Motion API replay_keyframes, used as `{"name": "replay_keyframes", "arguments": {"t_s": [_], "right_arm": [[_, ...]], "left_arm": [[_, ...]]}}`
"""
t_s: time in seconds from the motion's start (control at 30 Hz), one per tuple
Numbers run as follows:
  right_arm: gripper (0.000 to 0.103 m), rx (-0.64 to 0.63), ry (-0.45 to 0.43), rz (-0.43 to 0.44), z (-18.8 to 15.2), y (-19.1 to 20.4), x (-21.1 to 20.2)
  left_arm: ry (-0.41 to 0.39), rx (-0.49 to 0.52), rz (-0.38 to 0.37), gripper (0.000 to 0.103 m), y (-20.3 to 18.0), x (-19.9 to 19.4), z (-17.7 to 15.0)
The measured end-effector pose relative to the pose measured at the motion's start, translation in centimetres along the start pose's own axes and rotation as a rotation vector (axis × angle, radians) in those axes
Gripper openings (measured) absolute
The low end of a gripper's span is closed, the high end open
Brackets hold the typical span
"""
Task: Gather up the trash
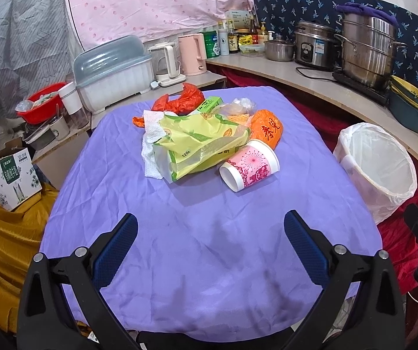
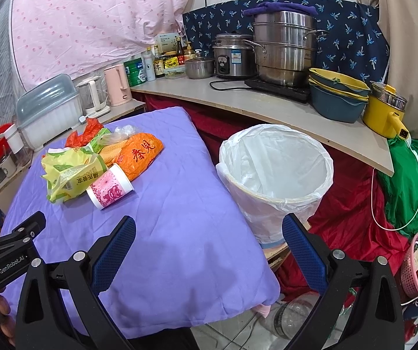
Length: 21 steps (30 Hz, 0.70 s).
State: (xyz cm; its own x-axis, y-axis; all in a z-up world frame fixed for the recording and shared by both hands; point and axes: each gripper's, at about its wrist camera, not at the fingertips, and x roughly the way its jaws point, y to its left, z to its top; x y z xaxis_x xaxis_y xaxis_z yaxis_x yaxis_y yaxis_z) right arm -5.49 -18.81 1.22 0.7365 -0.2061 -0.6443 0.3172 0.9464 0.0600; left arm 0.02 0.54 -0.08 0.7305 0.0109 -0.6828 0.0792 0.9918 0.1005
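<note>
Currently I hold both tools spread and empty: left gripper (image 1: 210, 234) faces the trash pile (image 1: 206, 134) ahead on the purple cloth (image 1: 179, 262), right gripper (image 2: 209, 237) angled beside the lined bin (image 2: 276, 172), presumably ready for drops.

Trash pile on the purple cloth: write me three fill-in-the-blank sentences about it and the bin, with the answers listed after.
1. The pink paper cup lies on its ____ at the near edge of the pile.
2. The bin is lined with a ____ plastic bag.
3. Both the left gripper and the right gripper have their jaws ____, holding nothing.

Missing words: side; white; open
</note>
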Motion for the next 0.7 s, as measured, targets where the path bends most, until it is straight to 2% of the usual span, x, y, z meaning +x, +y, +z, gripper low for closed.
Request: {"name": "replay_keyframes", "arguments": {"t_s": [0.7], "right_arm": [[0.096, 0.0, 0.001, -0.006, -0.59, 0.07, 0.96]], "left_arm": [[0.016, 0.013, -0.02, 0.096, -0.02, 0.53, -0.05]]}}
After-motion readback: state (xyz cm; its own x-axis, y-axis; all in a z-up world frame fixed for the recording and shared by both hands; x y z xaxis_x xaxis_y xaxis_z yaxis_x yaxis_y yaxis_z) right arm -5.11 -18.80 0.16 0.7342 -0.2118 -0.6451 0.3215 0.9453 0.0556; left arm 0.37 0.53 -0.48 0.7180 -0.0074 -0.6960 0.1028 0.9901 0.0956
